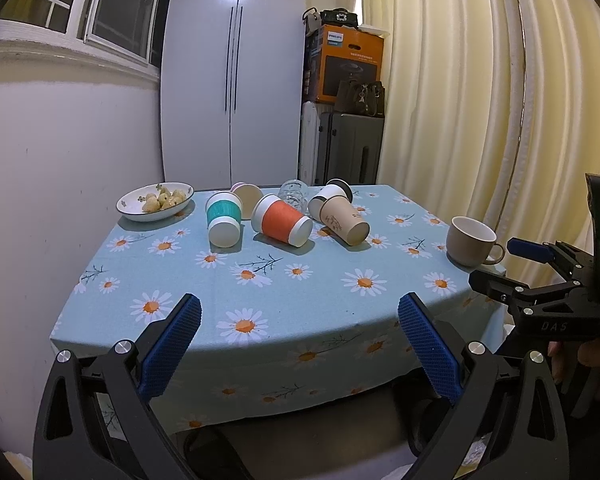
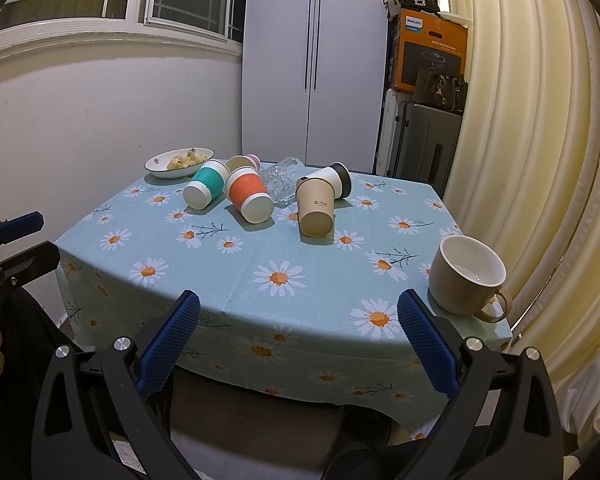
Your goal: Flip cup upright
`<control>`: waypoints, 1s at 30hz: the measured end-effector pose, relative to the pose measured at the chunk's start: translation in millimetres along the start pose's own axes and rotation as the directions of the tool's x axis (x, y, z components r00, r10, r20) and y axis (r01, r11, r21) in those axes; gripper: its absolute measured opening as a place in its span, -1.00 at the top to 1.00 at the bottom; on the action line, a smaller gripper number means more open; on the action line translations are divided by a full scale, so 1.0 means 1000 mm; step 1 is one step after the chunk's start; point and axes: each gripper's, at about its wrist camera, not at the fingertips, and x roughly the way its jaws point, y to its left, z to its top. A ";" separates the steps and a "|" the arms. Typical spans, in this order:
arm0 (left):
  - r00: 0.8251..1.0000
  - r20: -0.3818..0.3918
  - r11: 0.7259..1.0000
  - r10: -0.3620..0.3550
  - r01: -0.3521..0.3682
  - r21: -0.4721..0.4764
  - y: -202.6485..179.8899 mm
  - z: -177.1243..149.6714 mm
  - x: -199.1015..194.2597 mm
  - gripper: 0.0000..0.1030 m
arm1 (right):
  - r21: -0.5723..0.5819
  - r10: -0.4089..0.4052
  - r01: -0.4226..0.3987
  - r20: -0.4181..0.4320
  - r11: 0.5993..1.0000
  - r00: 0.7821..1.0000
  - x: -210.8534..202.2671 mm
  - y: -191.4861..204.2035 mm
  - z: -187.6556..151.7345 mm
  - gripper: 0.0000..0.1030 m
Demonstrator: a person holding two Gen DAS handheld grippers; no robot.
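Several cups are lying on their sides across the far half of the table (image 2: pixel 228 292), which is covered by a daisy-print cloth: a teal-sleeved cup (image 2: pixel 205 185), an orange-sleeved cup (image 2: pixel 249 194), a tan paper cup (image 2: pixel 315 210), a black-lidded white cup (image 2: pixel 334 179) touching it behind, a pink-rimmed cup (image 2: pixel 242 162) and a clear glass (image 2: pixel 281 180). A beige mug (image 2: pixel 466 276) is standing upright, well apart, at the near right corner. A bowl of food (image 2: pixel 179 162) is resting at the far left. The left gripper (image 1: pixel 300 320) is being held wide open with nothing between its pads, before the near edge. The right gripper (image 2: pixel 298 318) is likewise spread wide and holding nothing, near the mug.
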 end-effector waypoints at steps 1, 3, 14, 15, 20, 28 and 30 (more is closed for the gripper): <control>1.000 0.000 1.000 -0.001 0.001 -0.001 0.001 0.000 0.000 -0.87 | 0.000 0.000 0.000 0.000 1.000 1.000 0.000 0.000 0.000 -0.90; 1.000 0.000 1.000 -0.002 0.002 0.002 0.001 0.000 0.000 -0.87 | -0.002 -0.001 0.001 0.001 1.000 1.000 0.000 0.000 0.001 -0.90; 1.000 0.004 1.000 -0.009 0.009 0.007 -0.003 -0.002 -0.001 -0.87 | 0.002 0.003 -0.003 -0.005 1.000 1.000 0.001 0.001 0.001 -0.90; 1.000 0.003 1.000 -0.010 0.010 0.008 -0.002 -0.002 -0.001 -0.87 | -0.002 0.003 -0.003 -0.005 1.000 1.000 0.001 0.002 0.001 -0.90; 1.000 0.003 1.000 -0.014 0.014 0.008 -0.003 -0.002 -0.002 -0.87 | -0.013 0.002 -0.002 -0.002 1.000 1.000 0.000 0.004 0.000 -0.90; 1.000 0.000 1.000 -0.024 0.024 -0.004 -0.004 -0.002 -0.001 -0.87 | 0.000 0.014 -0.014 -0.013 1.000 1.000 -0.002 0.001 -0.001 -0.90; 1.000 -0.002 1.000 -0.030 0.030 -0.007 -0.005 -0.002 0.000 -0.87 | -0.002 0.017 -0.017 -0.015 1.000 1.000 -0.002 0.001 0.000 -0.90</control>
